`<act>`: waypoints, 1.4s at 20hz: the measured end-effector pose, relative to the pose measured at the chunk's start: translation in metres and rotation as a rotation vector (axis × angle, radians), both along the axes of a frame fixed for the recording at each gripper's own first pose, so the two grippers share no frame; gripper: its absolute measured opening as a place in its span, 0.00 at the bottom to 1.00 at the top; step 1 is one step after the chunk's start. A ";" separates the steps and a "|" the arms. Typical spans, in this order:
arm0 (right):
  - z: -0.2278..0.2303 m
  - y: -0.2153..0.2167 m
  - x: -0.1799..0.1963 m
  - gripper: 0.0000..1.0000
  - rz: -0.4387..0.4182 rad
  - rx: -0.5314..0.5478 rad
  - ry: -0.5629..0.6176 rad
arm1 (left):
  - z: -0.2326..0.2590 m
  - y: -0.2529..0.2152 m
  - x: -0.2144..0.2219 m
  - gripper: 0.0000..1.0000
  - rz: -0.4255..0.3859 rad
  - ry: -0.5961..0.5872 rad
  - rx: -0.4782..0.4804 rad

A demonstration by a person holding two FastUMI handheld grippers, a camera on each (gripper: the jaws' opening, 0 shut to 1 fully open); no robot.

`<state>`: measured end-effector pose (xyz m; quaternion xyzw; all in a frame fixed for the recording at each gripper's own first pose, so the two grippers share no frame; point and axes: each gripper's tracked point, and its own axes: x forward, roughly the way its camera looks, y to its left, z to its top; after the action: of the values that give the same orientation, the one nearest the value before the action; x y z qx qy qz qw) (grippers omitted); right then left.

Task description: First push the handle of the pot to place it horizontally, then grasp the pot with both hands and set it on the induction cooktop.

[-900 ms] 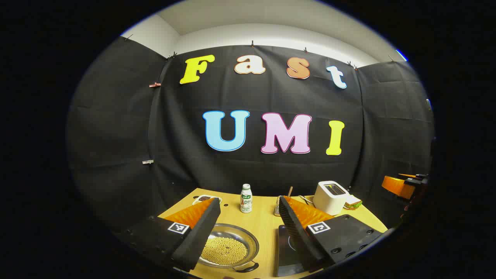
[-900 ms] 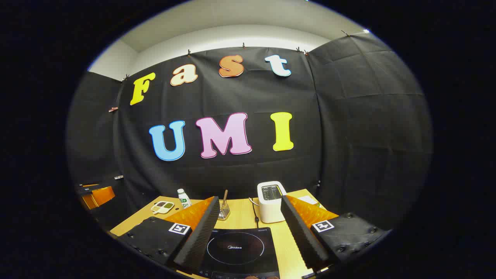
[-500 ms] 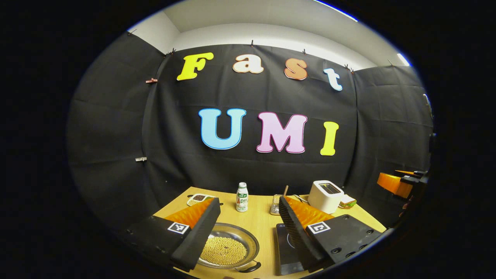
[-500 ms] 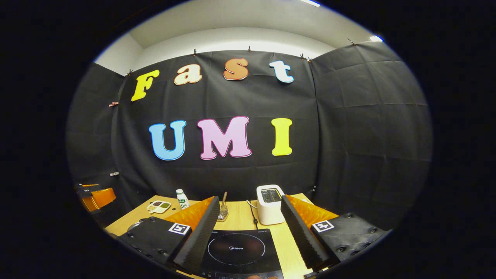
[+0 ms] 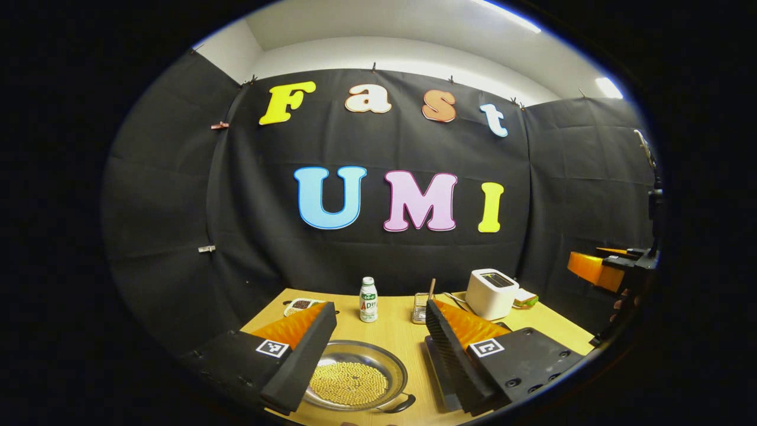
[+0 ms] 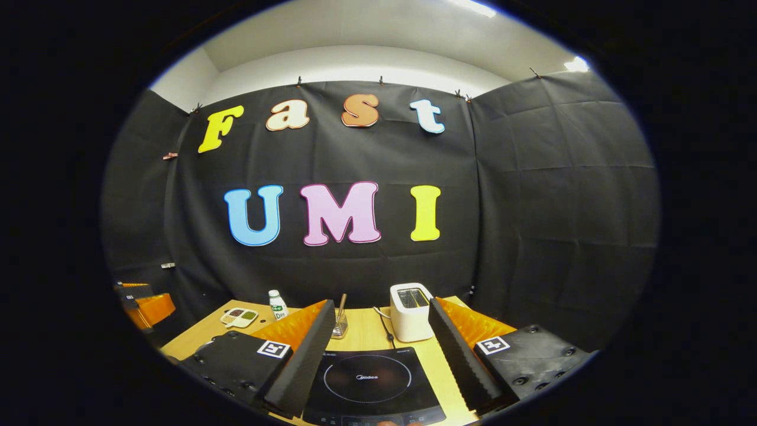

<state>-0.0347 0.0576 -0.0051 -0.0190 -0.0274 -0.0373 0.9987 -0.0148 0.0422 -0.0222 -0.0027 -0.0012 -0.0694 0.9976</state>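
The pot of yellow beads sat between the left tool's wide-open, empty fingers, one handle at 5 o'clock. The right tool, equally spread and empty, framed the induction cooktop. A bottle and toaster stood at 12 on the surface, which lay bare between.

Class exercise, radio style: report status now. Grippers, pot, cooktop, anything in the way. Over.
Left hand-held gripper open above the pot; right hand-held gripper open above the induction cooktop. Pot on the table, untouched. Cooktop surface bare. Over.
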 end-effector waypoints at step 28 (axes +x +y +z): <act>-0.035 0.032 0.021 0.98 0.031 0.005 0.093 | -0.115 0.053 0.013 0.21 -0.159 0.387 0.084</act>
<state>-0.0142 0.0899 -0.0399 -0.0178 0.0187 -0.0207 0.9995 -0.0020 0.0950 -0.1377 0.0254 0.1935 -0.1461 0.9698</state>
